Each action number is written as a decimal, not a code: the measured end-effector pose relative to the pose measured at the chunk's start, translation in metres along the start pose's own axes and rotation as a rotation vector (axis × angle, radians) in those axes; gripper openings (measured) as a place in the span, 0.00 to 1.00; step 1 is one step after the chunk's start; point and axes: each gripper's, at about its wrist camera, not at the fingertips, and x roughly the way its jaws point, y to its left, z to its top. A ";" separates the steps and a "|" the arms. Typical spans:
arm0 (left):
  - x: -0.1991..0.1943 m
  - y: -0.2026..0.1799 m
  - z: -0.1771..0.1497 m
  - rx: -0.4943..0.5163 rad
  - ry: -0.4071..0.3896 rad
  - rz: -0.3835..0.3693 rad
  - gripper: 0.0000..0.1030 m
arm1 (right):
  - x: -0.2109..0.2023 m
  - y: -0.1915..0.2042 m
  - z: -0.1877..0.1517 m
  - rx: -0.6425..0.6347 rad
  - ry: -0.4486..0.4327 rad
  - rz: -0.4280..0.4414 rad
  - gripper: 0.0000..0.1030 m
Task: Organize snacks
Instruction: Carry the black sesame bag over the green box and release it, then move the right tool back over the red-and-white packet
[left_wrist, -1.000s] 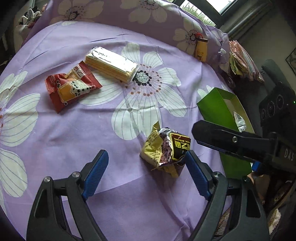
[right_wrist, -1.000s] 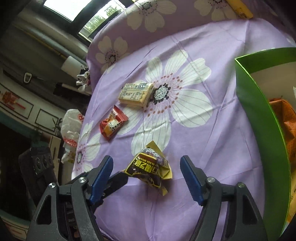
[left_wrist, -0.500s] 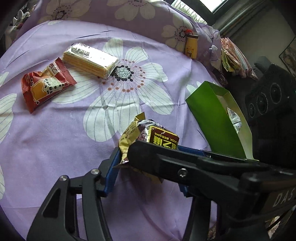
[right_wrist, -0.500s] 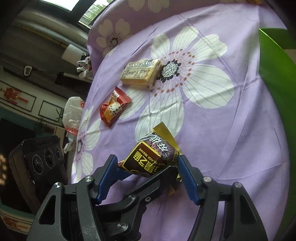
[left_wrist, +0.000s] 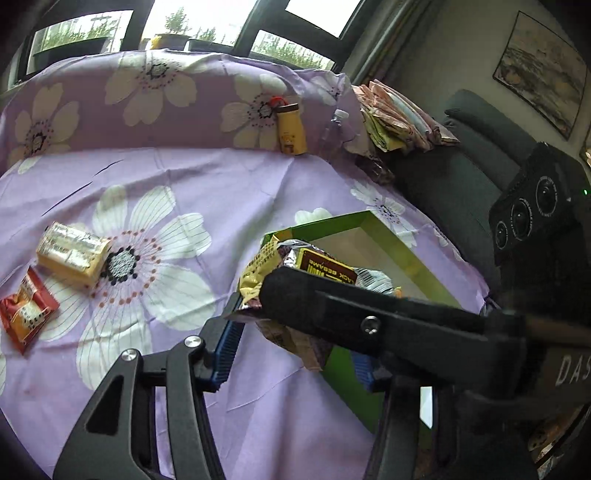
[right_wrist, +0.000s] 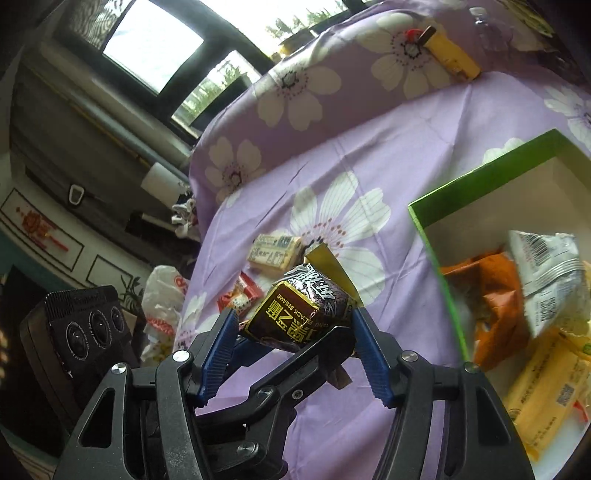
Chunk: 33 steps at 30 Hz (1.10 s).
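Observation:
Both grippers are shut on one brown and gold black sesame snack pack (left_wrist: 317, 266) (right_wrist: 299, 314), held in the air above the purple floral cloth. My left gripper (left_wrist: 295, 343) grips it from one side; the right gripper's finger crosses the left wrist view in front of it. My right gripper (right_wrist: 295, 332) pinches it between its blue pads (right_wrist: 218, 350). The green box (left_wrist: 351, 229) (right_wrist: 480, 177) lies just right of the pack and holds several snack bags, orange, white and yellow. A yellow wafer pack (left_wrist: 72, 253) (right_wrist: 275, 251) and a red snack bag (left_wrist: 26, 310) (right_wrist: 240, 295) lie on the cloth at left.
A small yellow bottle (left_wrist: 291, 127) (right_wrist: 448, 55) leans on the cloth-covered back rest. A pile of packets (left_wrist: 399, 114) sits at the back right by a dark sofa. A white plastic bag (right_wrist: 162, 291) lies beyond the cloth's left edge.
Both grippers closed on the sesame pack, lifted it off the cloth and carried it right, to the green box's edge.

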 end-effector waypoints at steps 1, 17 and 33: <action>0.008 -0.008 0.005 0.016 0.003 -0.015 0.51 | -0.008 -0.007 0.003 0.020 -0.023 -0.002 0.64; 0.094 -0.077 0.017 0.108 0.093 -0.113 0.54 | -0.069 -0.110 0.016 0.340 -0.241 -0.038 0.64; 0.016 -0.007 0.004 -0.003 0.009 0.025 0.91 | -0.083 -0.097 0.017 0.300 -0.323 -0.129 0.73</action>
